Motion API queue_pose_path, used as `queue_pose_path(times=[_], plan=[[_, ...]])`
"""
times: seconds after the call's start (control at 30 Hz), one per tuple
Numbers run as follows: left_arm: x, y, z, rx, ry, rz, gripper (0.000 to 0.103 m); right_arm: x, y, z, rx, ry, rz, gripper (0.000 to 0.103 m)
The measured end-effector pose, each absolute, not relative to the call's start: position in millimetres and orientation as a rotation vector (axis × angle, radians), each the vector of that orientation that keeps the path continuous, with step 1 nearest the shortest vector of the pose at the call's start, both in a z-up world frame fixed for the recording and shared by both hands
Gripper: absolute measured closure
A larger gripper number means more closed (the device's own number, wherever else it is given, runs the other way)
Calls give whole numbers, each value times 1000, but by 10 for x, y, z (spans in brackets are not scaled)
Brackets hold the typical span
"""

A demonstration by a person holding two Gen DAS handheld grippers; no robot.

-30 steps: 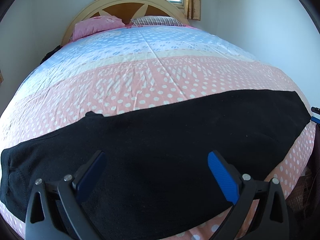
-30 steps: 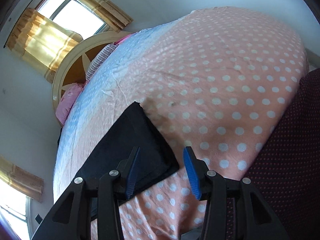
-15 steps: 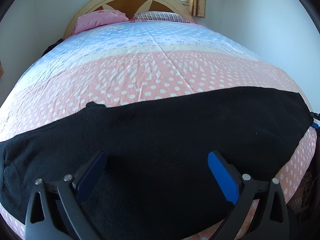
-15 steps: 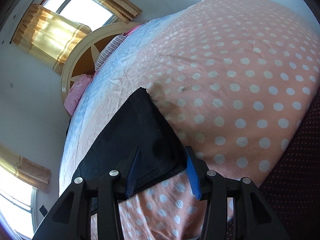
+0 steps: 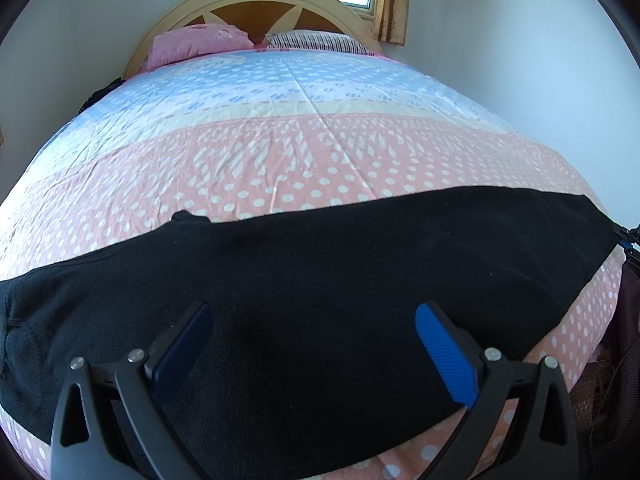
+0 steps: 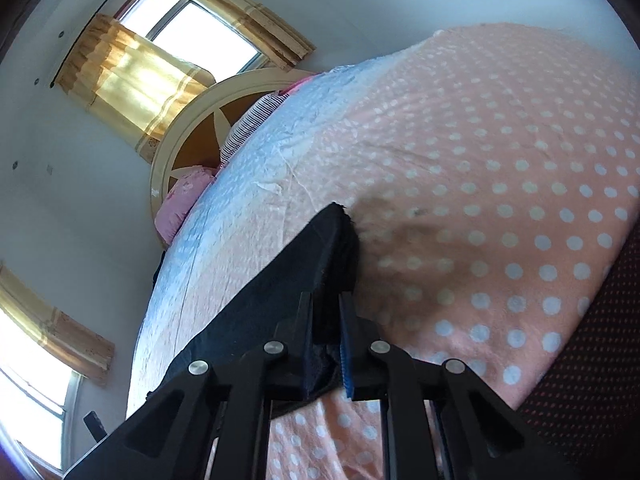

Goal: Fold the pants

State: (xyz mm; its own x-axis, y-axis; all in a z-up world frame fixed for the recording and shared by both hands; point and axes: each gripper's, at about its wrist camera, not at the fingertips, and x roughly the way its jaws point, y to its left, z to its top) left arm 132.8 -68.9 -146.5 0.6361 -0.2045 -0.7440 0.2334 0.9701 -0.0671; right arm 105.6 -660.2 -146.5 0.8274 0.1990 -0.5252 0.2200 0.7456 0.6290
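Black pants (image 5: 320, 280) lie flat across the bed's (image 5: 304, 152) near end. My right tongs (image 6: 326, 340) pinch the hem corner; left tongs (image 5: 312, 348) spread above the middle. Soft, light, floppy cloth: grip edges, it'll sag.

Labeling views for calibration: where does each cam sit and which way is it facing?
Left wrist: on the left hand-held gripper, low over the bed's foot, facing the headboard; open fingers above the pants.
Right wrist: on the right hand-held gripper, rolled sideways at the pants' end, facing along the bed; fingers shut on the fabric.
Shared: pants, bed, headboard, both pillows.
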Motion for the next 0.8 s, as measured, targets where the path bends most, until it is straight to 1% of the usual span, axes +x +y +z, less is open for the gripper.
queue_pose_path(times=[0.23,0.43,0.63,0.8], plan=[[1302,-727,-1397,9,832,-284,0,1141,-5813,-933,528,570,108,91],[1241,-749,-1339,3,816,-329,0,1305,-4965,-748,376,590,242,91],[1243,-673,-1314,-34,811,-336,0,1512,-4199,-895,250,669,351,91],[1275,-677,-1376,-66,847,-360,0,1745,-3849,-1350,165,782,361,91]])
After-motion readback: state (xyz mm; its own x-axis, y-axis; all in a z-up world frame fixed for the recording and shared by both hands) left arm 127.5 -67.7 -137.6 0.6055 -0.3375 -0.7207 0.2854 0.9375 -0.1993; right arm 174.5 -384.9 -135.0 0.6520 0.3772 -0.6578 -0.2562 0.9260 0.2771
